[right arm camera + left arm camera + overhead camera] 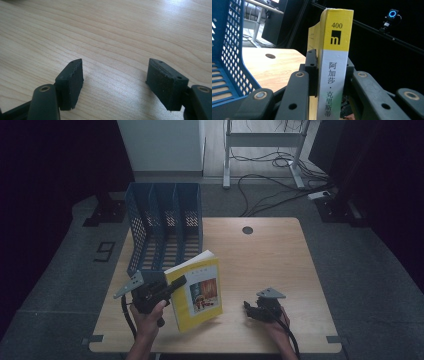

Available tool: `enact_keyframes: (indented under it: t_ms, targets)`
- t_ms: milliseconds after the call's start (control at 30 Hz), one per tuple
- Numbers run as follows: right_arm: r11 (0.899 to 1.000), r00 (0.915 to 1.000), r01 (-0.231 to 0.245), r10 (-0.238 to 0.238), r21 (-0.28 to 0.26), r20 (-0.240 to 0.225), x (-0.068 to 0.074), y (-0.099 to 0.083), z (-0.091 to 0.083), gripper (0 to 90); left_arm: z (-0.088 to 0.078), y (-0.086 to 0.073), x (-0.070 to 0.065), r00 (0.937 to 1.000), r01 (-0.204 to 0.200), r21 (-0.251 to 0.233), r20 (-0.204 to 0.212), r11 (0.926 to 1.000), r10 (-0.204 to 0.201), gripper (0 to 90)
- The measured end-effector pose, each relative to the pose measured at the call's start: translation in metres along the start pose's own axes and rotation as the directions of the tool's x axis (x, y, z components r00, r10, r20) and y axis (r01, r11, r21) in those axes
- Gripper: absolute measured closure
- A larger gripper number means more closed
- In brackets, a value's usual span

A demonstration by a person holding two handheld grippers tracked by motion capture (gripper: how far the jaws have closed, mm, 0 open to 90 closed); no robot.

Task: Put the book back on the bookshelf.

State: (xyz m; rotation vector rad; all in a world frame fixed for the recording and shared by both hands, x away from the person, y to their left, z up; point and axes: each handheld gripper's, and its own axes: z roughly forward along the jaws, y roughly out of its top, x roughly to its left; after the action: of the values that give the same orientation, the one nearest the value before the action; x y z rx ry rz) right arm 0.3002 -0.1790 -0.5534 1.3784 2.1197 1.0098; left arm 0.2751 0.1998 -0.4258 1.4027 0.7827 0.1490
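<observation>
A yellow book (197, 292) with a picture on its cover is held upright above the table, just in front of the blue file rack (165, 227). My left gripper (175, 285) is shut on it at the spine. In the left gripper view the yellow and white spine (334, 67) stands clamped between the two black jaws, and the rack's mesh wall (229, 55) rises at the left. My right gripper (250, 309) rests low over the table at the right front. Its fingers (71, 82) stand wide apart over bare wood, with nothing between them.
The wooden table (270, 255) has a round cable hole (247, 230) at the back. The rack's three slots face the front. Beyond the table lie cables (280, 180) and a white desk frame on the grey floor.
</observation>
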Motion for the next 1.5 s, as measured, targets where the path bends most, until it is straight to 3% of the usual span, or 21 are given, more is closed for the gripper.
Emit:
enact_keyframes:
  t_ms: [433, 1500]
  targets:
    - [1.0, 0.9997, 0.023, -0.023, 0.001, 0.01, 0.002, -0.001, 0.001, 28.5, -0.004, 0.002, 0.002, 0.9999, -0.005, -0.009, -0.016, 0.9999, 0.005, 75.3]
    - [1.0, 0.9997, 0.024, -0.024, 0.002, 0.01, 0.003, -0.001, 0.001, 28.4, -0.017, 0.009, 0.006, 0.9994, 0.002, -0.051, -0.036, 0.9987, -0.004, 75.3]
